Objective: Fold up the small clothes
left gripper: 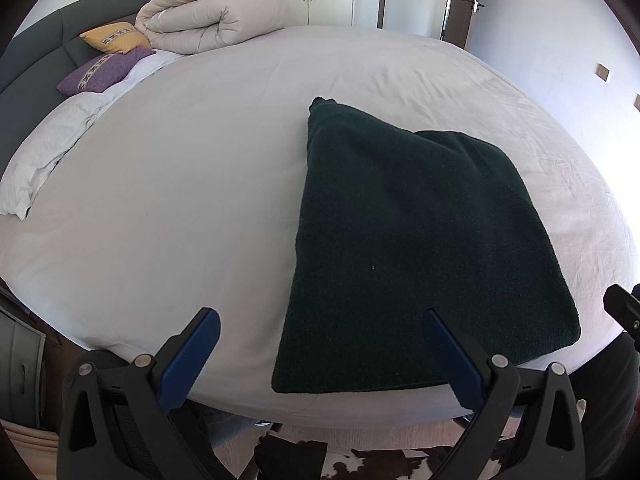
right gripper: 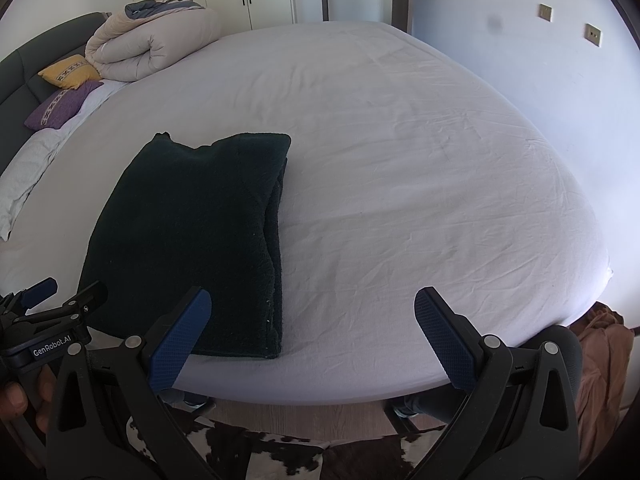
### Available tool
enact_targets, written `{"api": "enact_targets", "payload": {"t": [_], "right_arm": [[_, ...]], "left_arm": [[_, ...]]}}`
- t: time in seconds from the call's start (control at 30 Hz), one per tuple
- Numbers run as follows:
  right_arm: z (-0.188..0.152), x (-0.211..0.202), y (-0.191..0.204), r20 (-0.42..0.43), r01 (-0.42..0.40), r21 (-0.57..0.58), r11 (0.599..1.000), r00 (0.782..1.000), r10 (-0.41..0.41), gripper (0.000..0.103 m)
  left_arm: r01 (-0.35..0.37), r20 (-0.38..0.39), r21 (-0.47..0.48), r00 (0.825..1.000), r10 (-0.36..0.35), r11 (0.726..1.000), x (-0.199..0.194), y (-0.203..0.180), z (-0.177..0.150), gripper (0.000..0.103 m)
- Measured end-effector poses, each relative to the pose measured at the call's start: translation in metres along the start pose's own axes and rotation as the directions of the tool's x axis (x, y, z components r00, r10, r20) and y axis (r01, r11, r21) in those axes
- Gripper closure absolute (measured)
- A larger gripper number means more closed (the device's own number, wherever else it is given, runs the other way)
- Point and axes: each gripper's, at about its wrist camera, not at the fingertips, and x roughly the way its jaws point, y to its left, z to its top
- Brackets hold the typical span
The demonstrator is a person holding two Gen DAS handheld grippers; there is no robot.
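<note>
Dark green garment [left gripper: 420, 248] lies folded lengthwise on the bed [left gripper: 200, 184], near its front edge, at approx 1 o'clock from the left hand-held gripper [left gripper: 320, 354] and 10 o'clock from the right hand-held gripper [right gripper: 312, 336]. Both spread wide, nothing in either. Looks like the cross-fold is next: I'd pinch both near corners through all layers, lift low, carry toward 12 o'clock, match edges w/ the far end. Count: 1 garment, 2 grippers, 1 yellow cushion [left gripper: 116, 37], 1 purple cushion [left gripper: 105, 71], 1 rolled duvet [left gripper: 208, 18].
</note>
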Motion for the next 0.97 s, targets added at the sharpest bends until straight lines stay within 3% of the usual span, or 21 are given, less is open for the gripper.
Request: {"api": "enact_targets", "payload": {"t": [0.97], "right_arm": [[0.0000,0.0051,-0.0044,-0.014,-0.011,0.002,1.000,1.000,0.011,0.000]], "left_arm": [[-0.012,0.014,-0.012,1.000,0.012,1.000,-0.0018,0.0087,-0.0033,0.000]]}}
